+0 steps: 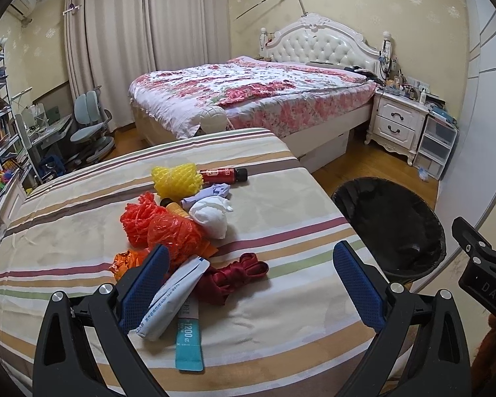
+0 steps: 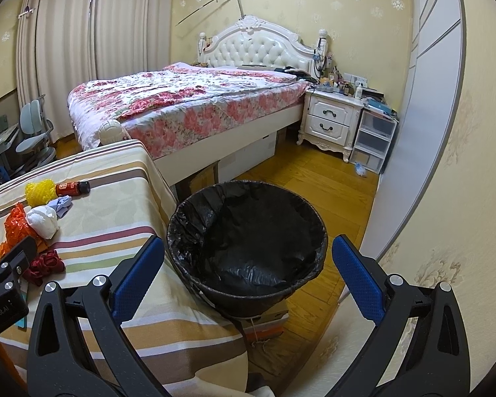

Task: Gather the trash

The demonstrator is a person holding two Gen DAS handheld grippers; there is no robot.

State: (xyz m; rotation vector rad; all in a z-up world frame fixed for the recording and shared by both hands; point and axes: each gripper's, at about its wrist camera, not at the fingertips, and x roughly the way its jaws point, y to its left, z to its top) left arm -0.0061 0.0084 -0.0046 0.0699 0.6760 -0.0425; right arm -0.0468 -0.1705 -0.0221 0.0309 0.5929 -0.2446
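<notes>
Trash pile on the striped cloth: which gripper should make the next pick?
Left. The left gripper is open right over the white pouch and dark red ribbon. The right gripper is open above the black-lined bin, away from the pile.

**Trash heaped mid-table, bin off the right edge**

On the table [image 1: 281, 198] the pile runs from far to near — foam net [image 1: 177, 182] and small bottle [image 1: 226, 175] at the back, tissue wad [image 1: 211, 216] and mesh bags [image 1: 158, 228] in the middle, ribbon [image 1: 238, 276] and pouch [image 1: 175, 301] toward the near edge. The bin [image 2: 248, 241] stands on the floor beside the table's right edge, the bed [image 2: 188, 106] behind both.
</notes>
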